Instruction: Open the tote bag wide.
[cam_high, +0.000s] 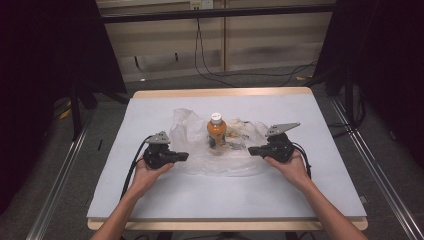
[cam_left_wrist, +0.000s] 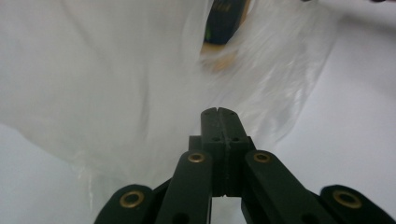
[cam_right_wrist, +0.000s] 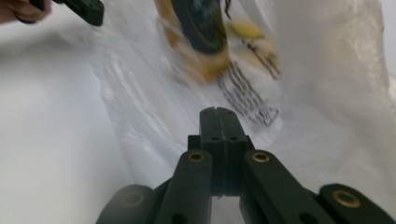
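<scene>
With both pairs of jaws pressed flat together on nothing, my left gripper (cam_high: 184, 156) and right gripper (cam_high: 251, 150) hover at opposite edges of the clear plastic bag (cam_high: 192, 132). Between them the orange bottle (cam_high: 216, 131) stands upright on the bag, perhaps inside it, on the white table (cam_high: 225, 195).

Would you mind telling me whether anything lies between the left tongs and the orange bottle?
Yes. The clear plastic bag spreads across the table around the orange bottle, and its crumpled film lies between the shut left tongs and the bottle. No other object shows in that gap.
</scene>
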